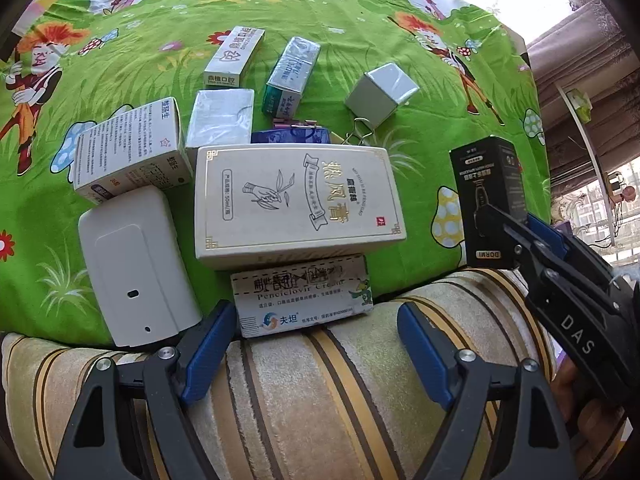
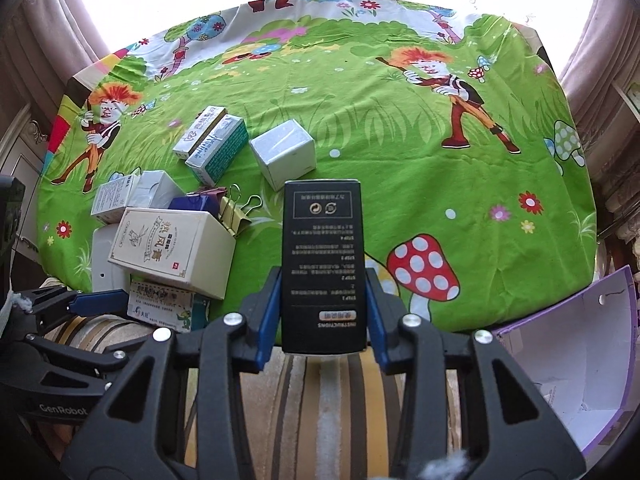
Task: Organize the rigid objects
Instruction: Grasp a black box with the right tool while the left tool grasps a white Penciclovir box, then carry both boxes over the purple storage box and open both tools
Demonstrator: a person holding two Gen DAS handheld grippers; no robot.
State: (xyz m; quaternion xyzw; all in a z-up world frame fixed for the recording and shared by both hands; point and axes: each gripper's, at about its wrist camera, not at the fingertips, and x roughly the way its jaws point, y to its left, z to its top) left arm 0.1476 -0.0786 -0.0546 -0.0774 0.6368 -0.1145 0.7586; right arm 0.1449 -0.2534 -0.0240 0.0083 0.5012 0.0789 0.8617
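Note:
My right gripper [image 2: 322, 312] is shut on a tall black box [image 2: 322, 264], held upright over the table's near edge; the box also shows in the left wrist view [image 1: 490, 204]. My left gripper [image 1: 308, 340] is open and empty, just in front of a Penciclovir cream box [image 1: 304, 296]. On that box rests a large cream box [image 1: 298, 200] with gold print. A white plastic device [image 1: 136, 264] lies to its left. Small white boxes [image 1: 132, 152], a silver cube [image 1: 380, 90] and binder clips [image 1: 358, 132] lie beyond.
The table has a green cartoon cloth [image 2: 400, 160]. A striped cushion [image 1: 312, 400] runs along the near edge. An open purple-edged white box [image 2: 572, 360] sits at the right. Curtains [image 2: 40, 40] hang behind the table.

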